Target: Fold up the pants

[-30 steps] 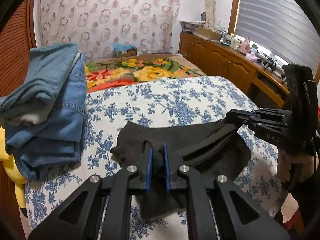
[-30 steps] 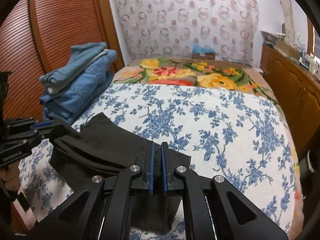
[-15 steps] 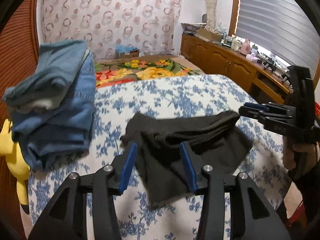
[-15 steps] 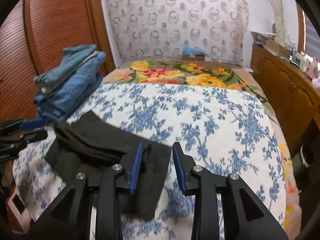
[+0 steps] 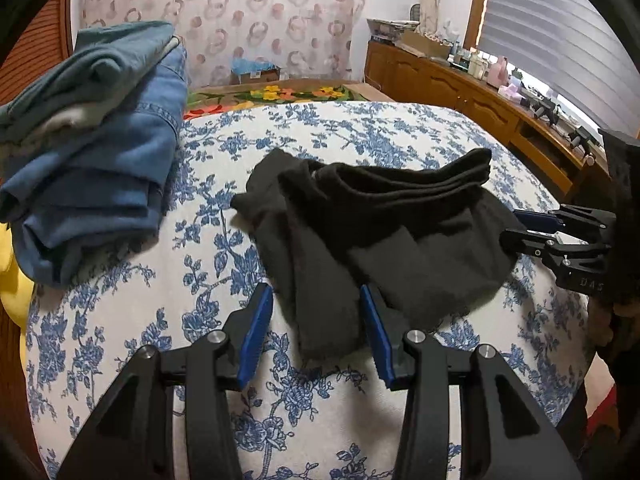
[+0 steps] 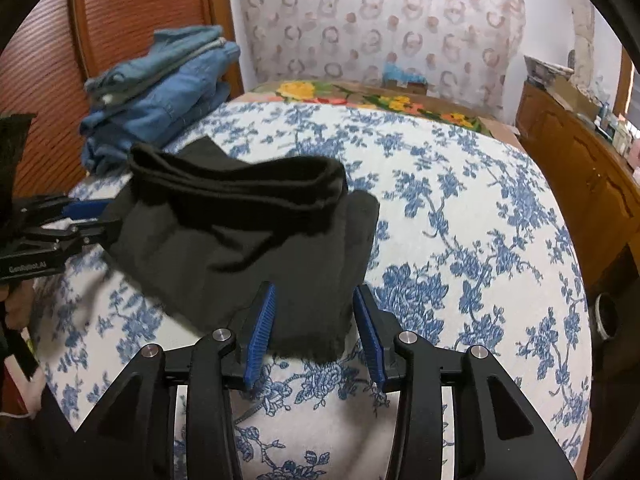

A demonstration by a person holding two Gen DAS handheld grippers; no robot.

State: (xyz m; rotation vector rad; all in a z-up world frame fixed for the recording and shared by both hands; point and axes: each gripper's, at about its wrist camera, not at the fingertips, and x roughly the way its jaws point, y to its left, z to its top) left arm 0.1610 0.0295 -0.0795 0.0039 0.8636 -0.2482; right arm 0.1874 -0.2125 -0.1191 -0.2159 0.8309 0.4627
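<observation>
The folded black pants [image 5: 372, 232] are shown laid on the bed [image 5: 360, 132] beside the denim pile [image 5: 96, 152], released by both just-opened jaws; slumping of the loose top layers is risked.

Bed cover [image 5: 360, 136]: open floral surface across centre and right of the right wrist view [image 6: 460, 208], no items on it. Obstruction 1: black pants [image 5: 380, 236] bunched mid-frame in both views [image 6: 248, 240], near hem lying between each gripper's spread pads, not pressed. Obstruction 2: stack of blue jeans [image 5: 92, 152] upper left of both frames [image 6: 160, 96], blocks that side up to the wooden wardrobe door [image 6: 132, 12]. Bare cover strip between jeans and pants in left wrist view, passable. Wooden sideboard [image 6: 580, 168] along the right edge, cluttered top. Near edge of bed below the fingers clear.
</observation>
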